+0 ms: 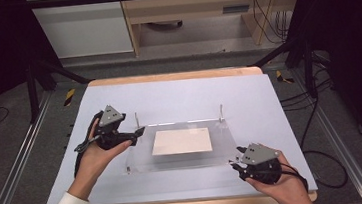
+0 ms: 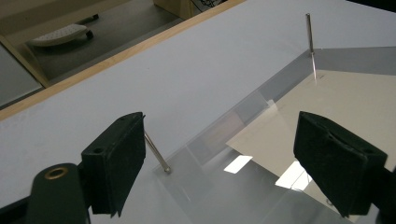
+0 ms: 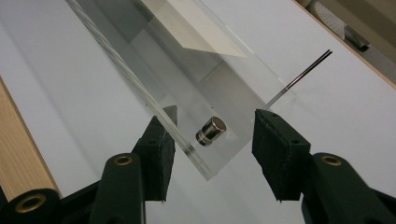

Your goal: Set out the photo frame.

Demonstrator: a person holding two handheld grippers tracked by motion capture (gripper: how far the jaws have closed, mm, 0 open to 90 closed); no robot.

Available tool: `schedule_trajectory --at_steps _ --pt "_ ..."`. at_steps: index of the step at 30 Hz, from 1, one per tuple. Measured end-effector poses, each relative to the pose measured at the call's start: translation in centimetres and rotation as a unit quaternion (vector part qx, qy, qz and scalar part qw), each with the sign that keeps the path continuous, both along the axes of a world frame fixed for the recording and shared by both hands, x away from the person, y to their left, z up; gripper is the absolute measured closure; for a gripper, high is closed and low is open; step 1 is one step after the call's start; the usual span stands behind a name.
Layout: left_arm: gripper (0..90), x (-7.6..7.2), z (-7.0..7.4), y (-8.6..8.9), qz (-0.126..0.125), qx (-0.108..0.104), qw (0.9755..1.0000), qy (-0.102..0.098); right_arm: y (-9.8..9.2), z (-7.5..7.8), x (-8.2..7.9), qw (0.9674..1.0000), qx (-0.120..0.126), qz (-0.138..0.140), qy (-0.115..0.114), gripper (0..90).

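A clear acrylic plate (image 1: 139, 161) lies on the white mat, with a cream sheet (image 1: 182, 141) at its middle. Thin metal pins (image 1: 136, 119) (image 1: 221, 110) stand at its two far corners. My left gripper (image 1: 139, 132) hovers at the plate's far left corner, open. In the left gripper view its jaws stand wide over the plate (image 2: 261, 107), with one pin (image 2: 156, 154) beside the left pad. My right gripper (image 1: 235, 161) is at the near right corner. There its jaws straddle the plate's corner (image 3: 224, 88) and a small metal stud (image 3: 211, 131); the right pad stands clear of the plate.
The white mat (image 1: 178, 94) covers a wooden table whose far edge (image 1: 171, 76) shows as a pale strip. Black frame posts (image 1: 32, 91) stand at both sides. Cables (image 1: 326, 168) trail on the floor to the right. A further pin (image 3: 306, 72) leans beyond the right gripper.
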State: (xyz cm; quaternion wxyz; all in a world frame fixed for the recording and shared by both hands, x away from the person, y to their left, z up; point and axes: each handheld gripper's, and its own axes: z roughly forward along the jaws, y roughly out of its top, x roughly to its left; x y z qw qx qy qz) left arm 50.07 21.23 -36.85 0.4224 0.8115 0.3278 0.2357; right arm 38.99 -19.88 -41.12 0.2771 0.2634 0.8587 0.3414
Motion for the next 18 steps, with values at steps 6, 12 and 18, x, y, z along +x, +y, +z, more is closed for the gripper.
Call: schedule_trajectory --at_steps 6,12,18 --pt "13.2 -0.9 1.1 -0.3 -0.005 0.004 1.0 0.005 -0.2 0.9 0.6 0.9999 0.012 -0.004 0.01 50.6" --pt "9.6 -1.7 2.0 -0.4 -0.017 0.003 0.9998 -0.002 -0.2 1.9 1.1 0.9996 0.017 -0.01 0.019 51.9" --pt "9.6 -2.6 2.8 -0.8 -0.03 0.002 0.9995 -0.013 -0.4 2.6 1.7 0.9993 0.024 -0.014 0.024 52.8"
